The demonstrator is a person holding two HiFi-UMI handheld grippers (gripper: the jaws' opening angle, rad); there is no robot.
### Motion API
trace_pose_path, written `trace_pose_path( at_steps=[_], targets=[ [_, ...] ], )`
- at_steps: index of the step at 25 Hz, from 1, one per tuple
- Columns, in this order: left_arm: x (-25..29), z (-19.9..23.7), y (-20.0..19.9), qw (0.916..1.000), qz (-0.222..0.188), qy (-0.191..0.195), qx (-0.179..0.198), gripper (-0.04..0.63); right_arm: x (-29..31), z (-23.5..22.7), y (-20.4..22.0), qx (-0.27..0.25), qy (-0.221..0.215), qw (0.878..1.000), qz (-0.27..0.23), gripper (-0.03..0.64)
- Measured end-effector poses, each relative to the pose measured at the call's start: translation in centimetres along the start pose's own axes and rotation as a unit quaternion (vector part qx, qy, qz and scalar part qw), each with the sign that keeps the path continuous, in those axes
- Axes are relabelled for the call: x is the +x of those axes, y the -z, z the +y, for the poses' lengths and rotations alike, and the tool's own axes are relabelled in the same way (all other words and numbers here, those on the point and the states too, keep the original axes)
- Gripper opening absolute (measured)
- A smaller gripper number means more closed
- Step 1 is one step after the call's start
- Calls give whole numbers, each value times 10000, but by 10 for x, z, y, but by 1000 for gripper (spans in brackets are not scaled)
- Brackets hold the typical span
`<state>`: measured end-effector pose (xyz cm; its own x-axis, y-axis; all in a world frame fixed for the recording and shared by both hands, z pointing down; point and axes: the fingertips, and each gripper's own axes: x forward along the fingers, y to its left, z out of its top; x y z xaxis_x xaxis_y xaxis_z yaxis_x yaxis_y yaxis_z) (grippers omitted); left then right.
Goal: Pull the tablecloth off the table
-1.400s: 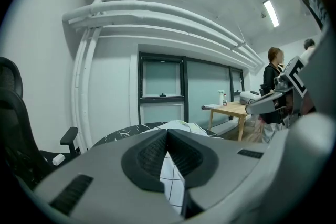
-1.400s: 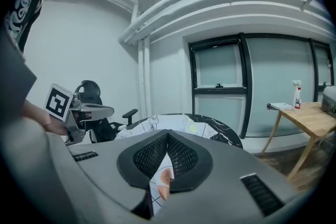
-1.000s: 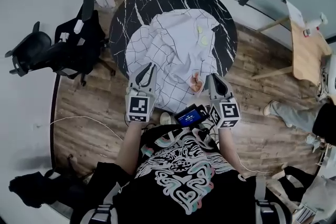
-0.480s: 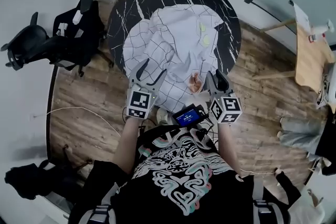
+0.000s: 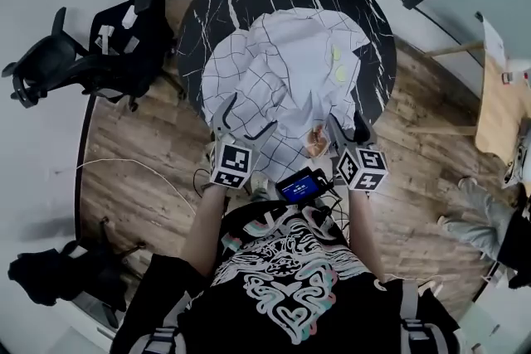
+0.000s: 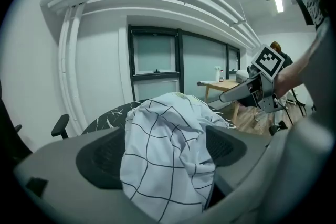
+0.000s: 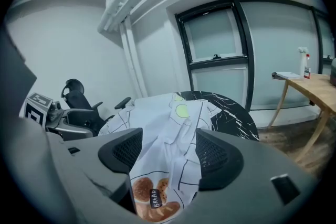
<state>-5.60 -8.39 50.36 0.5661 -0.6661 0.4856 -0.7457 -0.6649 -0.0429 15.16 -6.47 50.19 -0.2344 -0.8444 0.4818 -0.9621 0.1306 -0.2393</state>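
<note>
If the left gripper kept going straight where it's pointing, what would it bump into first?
The checked tablecloth. The left gripper's jaws have just been opening, and the bunched cloth hangs right between them. Behind it probably comes the black table.

White black-grid tablecloth [image 5: 282, 70], black-marbled table [image 5: 365, 21].

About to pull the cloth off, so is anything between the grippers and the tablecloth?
Nothing visible. The tablecloth already lies between the jaws of the left gripper and the right gripper, which have just been opening.
</note>
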Motion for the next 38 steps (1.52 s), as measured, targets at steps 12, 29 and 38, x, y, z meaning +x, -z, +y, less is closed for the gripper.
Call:
trace_pose_path(
  at_steps=[12,29,38],
  targets=[
    [42,12,42,9968,795,76,30,518,52,-37,16,35,214,9990,402,401],
    [71,4,59,9923,1196,298,-68,529,113,-36,-1,821,-1013,9875,881,497],
    [99,-5,77,9885,1485,273,37,529,142,-35,13,796,-1316,9799,1272,497]
  ],
)
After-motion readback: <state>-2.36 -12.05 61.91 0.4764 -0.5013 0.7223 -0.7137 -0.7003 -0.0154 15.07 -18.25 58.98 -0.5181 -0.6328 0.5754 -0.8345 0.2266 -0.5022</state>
